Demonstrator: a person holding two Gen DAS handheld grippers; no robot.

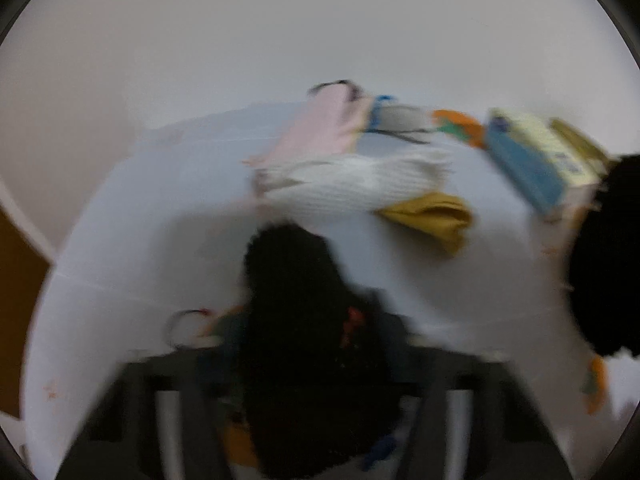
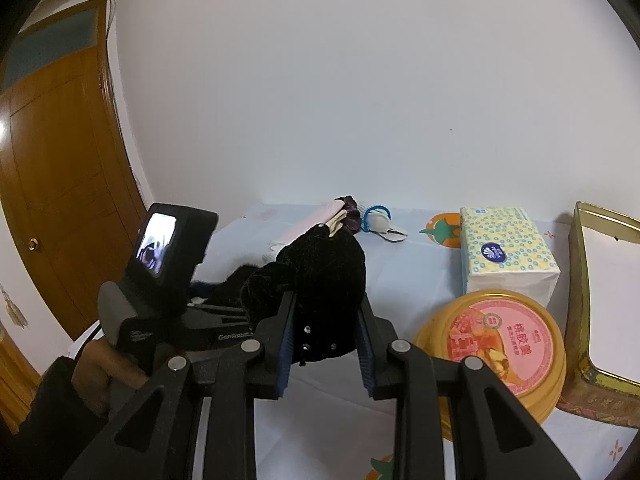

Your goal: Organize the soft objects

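A black velvet cloth (image 2: 320,276) with small studs is held between both grippers above the table. My right gripper (image 2: 325,322) is shut on one end of it. My left gripper (image 1: 312,368) is shut on the other end (image 1: 304,320); that view is blurred by motion. Its body also shows in the right wrist view (image 2: 160,264). On the light blue tablecloth (image 1: 160,240) behind lie a white knitted piece (image 1: 352,184), a pink cloth (image 1: 320,124), a mustard cloth (image 1: 432,216) and a blue-rimmed white item (image 2: 376,220).
A tissue pack (image 2: 504,256) stands at the right, with a round yellow tub with a pink lid (image 2: 500,352) in front of it and a metal tin (image 2: 600,304) at the far right. A white wall is behind; a wooden door (image 2: 60,184) is at the left.
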